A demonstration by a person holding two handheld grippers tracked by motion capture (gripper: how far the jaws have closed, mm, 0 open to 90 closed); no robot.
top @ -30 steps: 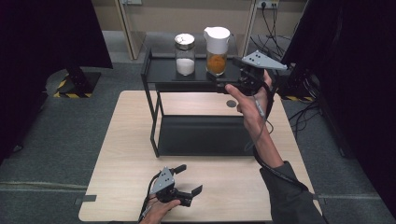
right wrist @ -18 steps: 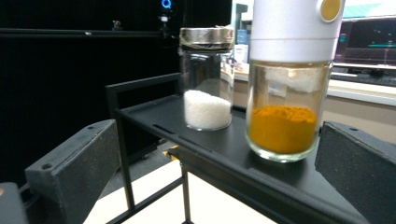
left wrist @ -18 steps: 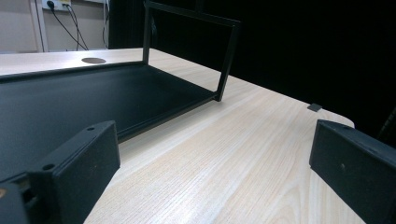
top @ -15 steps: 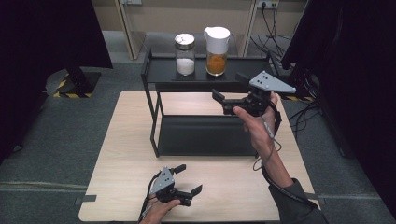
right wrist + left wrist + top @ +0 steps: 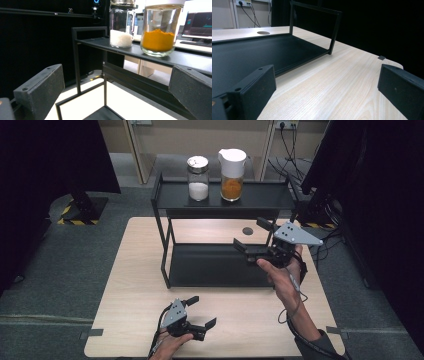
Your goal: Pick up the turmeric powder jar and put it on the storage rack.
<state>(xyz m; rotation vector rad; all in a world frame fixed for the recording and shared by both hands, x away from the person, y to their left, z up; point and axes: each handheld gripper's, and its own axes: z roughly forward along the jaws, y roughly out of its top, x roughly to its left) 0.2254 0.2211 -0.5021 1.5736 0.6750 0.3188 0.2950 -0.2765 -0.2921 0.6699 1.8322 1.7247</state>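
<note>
Approach stage, by my reading. My right tool (image 5: 256, 234), jaws spread and empty, sits right of centre in the high view, below the orange-powder jar (image 5: 232, 168) on the rack's top shelf (image 5: 260, 197), upper centre. Next move calls for rising to the jar. Left tool (image 5: 199, 310) rests open, bottom centre, over the bench (image 5: 135, 270). The jar's lid is cut off in the right gripper view.
</note>
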